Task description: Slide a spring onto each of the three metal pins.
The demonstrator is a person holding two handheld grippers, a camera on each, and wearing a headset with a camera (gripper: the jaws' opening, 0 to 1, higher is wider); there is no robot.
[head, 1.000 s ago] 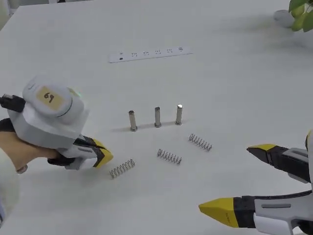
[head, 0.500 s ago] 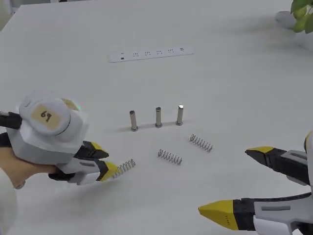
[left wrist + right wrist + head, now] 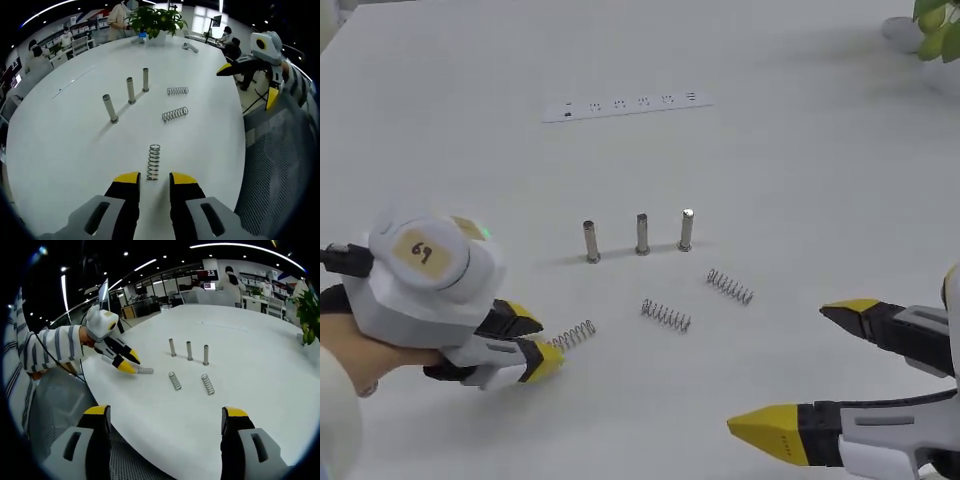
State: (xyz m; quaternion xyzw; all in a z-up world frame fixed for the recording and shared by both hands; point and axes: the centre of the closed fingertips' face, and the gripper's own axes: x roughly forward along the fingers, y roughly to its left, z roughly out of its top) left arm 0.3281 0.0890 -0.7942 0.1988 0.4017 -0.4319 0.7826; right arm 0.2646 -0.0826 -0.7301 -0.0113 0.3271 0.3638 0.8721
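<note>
Head view: left gripper (image 3: 548,340), jaws narrowly parted and empty, tips at the end of 1 spring (image 3: 572,334) lying flat; 3 pins (image 3: 641,234) stand upright beyond. Left gripper view: that spring lies just ahead of the jaws. Right gripper view: right gripper (image 3: 165,411) spread wide, empty.

My left gripper (image 3: 546,343) (image 3: 156,178) pointed low, its jaws parted by a narrow gap, with my hand (image 3: 360,345) wrapped round the body behind them. My right gripper (image 3: 778,368) (image 3: 165,411) stood with jaws spread wide. Beyond those jaws, to their left, showed my striped sleeve (image 3: 50,347).
</note>
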